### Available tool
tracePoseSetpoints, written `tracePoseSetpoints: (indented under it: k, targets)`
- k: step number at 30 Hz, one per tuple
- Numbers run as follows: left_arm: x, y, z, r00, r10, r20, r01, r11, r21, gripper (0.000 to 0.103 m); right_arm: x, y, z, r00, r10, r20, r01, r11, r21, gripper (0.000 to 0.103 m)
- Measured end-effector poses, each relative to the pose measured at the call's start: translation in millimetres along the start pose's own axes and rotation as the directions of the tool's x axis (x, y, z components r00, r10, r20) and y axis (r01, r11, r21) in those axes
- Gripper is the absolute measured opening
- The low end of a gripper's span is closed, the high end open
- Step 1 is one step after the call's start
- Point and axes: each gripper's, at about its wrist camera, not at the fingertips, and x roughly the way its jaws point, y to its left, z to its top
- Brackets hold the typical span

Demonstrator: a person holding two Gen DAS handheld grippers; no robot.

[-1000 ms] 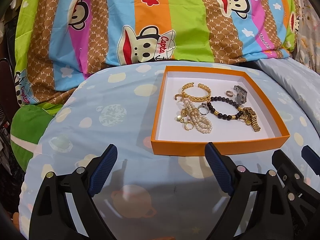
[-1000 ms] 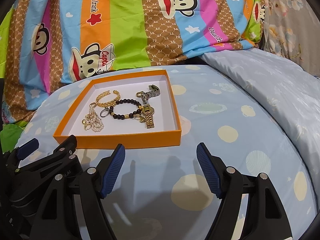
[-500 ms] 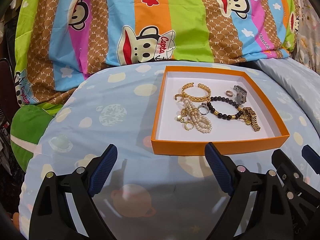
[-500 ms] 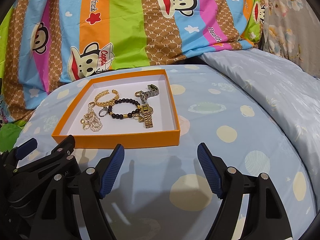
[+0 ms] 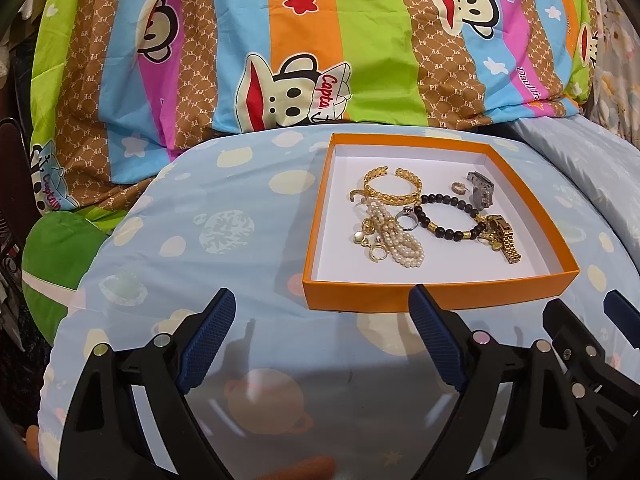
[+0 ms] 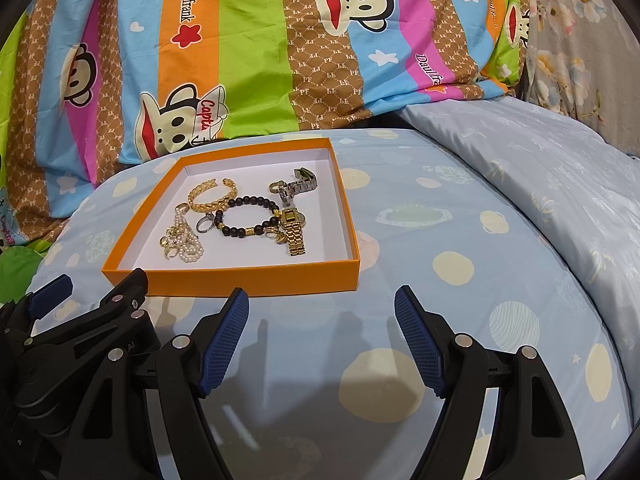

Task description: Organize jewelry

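Surface: a pale blue sheet [image 5: 240, 240] printed with cream dots and planets, stretched over a rounded bed top; it fills the lower half of both views.
Backdrop: a striped monkey-print quilt [image 5: 360, 60] in orange, green, brown, blue and pink is bunched along the 12 o'clock edge of the sheet.
Right side: a second pale blue cover [image 6: 540, 168] rises at 2 o'clock in the right view, with grey floral cloth [image 6: 580, 40] behind it.
Left side: a green cushion [image 5: 52, 248] sits at 9 o'clock in the left view.
Box: an orange box [image 5: 432, 298] with a white floor lies flat on the sheet, at 1 o'clock from the left gripper and 11 o'clock from the right one.
Jewelry: all inside the box: gold cuff [image 5: 394, 192], pearl strand [image 5: 396, 236], dark bead bracelet [image 5: 452, 216], silver ring [image 5: 407, 220], gold watch [image 5: 502, 236], steel clasp [image 5: 482, 192].
Left gripper [image 5: 320, 330]: jaws wide, holding nothing, low over the sheet just short of the box's near wall.
Right gripper [image 6: 322, 330]: jaws wide, empty, just short of the box's near right corner.
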Motion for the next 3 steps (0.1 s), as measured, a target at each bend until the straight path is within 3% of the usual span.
tracePoseSetpoints:
  k: [3]
  targets:
    - [-0.2, 0.0, 0.3, 1.0, -0.001, -0.001, 0.001, 1.0, 0.0, 0.086, 0.1, 0.4, 0.1, 1.0, 0.0, 0.0, 0.0, 1.0, -0.001, 0.074]
